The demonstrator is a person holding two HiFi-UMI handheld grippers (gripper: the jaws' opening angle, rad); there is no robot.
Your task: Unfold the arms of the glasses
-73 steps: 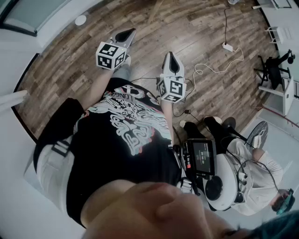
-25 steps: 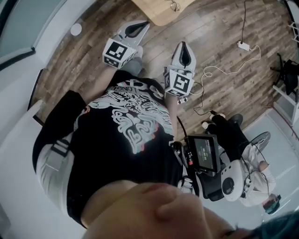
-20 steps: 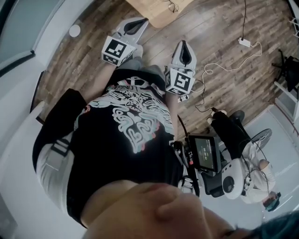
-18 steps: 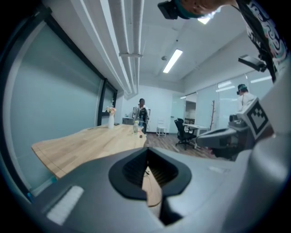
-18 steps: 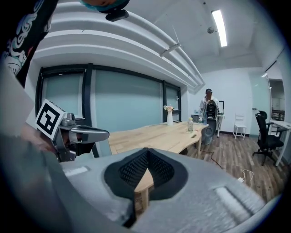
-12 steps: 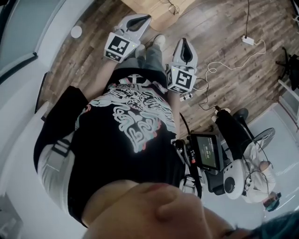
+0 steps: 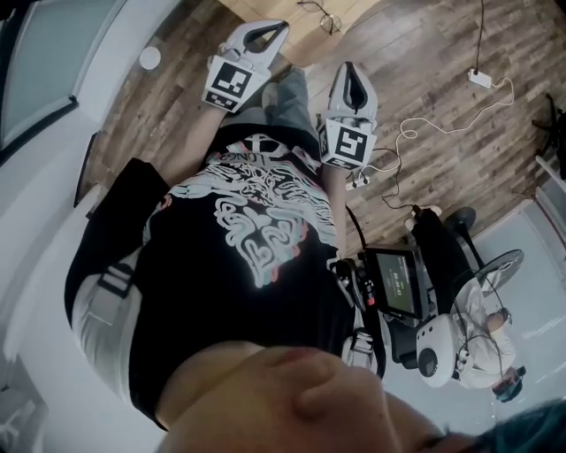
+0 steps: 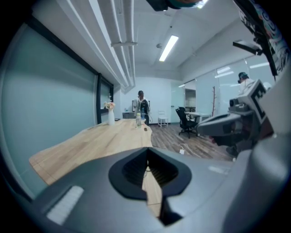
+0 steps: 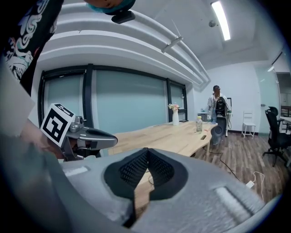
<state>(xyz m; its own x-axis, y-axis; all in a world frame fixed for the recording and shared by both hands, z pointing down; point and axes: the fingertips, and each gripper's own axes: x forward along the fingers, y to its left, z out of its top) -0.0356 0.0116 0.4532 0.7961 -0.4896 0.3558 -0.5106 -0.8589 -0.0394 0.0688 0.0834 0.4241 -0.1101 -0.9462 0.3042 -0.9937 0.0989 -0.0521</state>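
The left tongs and right tongs are both closed, tips pressed together with nothing between them, held side by side at the near edge of the bench. The glasses lie on the bench just ahead of both tips, untouched.

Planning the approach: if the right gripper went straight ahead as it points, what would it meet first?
Probably the wooden table, near the glasses on its close end; depth is unclear.
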